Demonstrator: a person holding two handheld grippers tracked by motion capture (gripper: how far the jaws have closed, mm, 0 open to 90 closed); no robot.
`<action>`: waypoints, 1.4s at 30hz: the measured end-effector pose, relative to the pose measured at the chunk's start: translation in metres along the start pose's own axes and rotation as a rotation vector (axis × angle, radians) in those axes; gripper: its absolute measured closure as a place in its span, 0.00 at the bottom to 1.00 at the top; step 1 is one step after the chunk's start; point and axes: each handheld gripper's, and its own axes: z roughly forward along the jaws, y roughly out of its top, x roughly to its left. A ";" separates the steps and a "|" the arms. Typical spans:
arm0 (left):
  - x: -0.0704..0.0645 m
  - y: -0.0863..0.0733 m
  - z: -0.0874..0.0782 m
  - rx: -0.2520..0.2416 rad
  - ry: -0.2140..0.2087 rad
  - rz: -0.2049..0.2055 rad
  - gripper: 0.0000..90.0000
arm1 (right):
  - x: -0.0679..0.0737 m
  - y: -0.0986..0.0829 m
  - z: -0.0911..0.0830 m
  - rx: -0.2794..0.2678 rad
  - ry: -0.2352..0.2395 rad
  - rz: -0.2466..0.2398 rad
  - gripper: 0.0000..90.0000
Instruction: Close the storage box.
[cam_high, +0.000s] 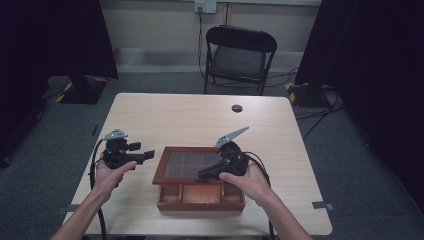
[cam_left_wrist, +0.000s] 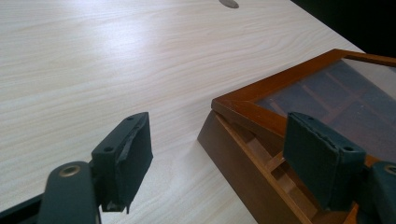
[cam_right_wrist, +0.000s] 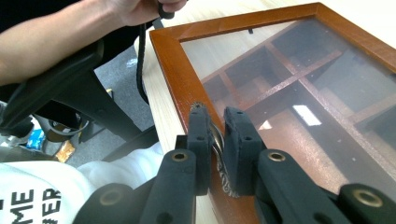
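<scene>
Your reddish-brown wooden compartment box with a glass-paned hinged lid sits on the pale wood-grain worktop near its 6 o'clock edge, just in front of you. Its long axis runs from 9 to 3 o'clock across the worktop, and its open front faces you at 6 o'clock. The lid is lifted at the near edge and tilts up (the hinge side lies toward 12 o'clock), so the front row of compartments shows beneath it.

Your right tool has its jaws together on the small metal clasp at the lid's front frame, gripping it from the 3 o'clock side in the high view.

Your left tool hangs with its jaws well apart, holding nothing, just beside the box's left corner at 9 o'clock, pointing toward 3 o'clock.

A black folding chair stands beyond the worktop at 12 o'clock.
</scene>
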 end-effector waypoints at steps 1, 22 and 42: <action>0.000 0.000 0.000 0.001 0.002 -0.003 0.26 | 0.000 -0.001 0.001 0.005 0.000 -0.003 0.91; -0.004 0.000 0.004 0.020 -0.005 0.021 0.26 | -0.004 -0.031 0.032 0.045 0.003 0.005 0.91; -0.007 0.000 0.007 0.040 -0.001 0.047 0.26 | -0.021 -0.045 0.023 -0.052 -0.068 0.046 0.85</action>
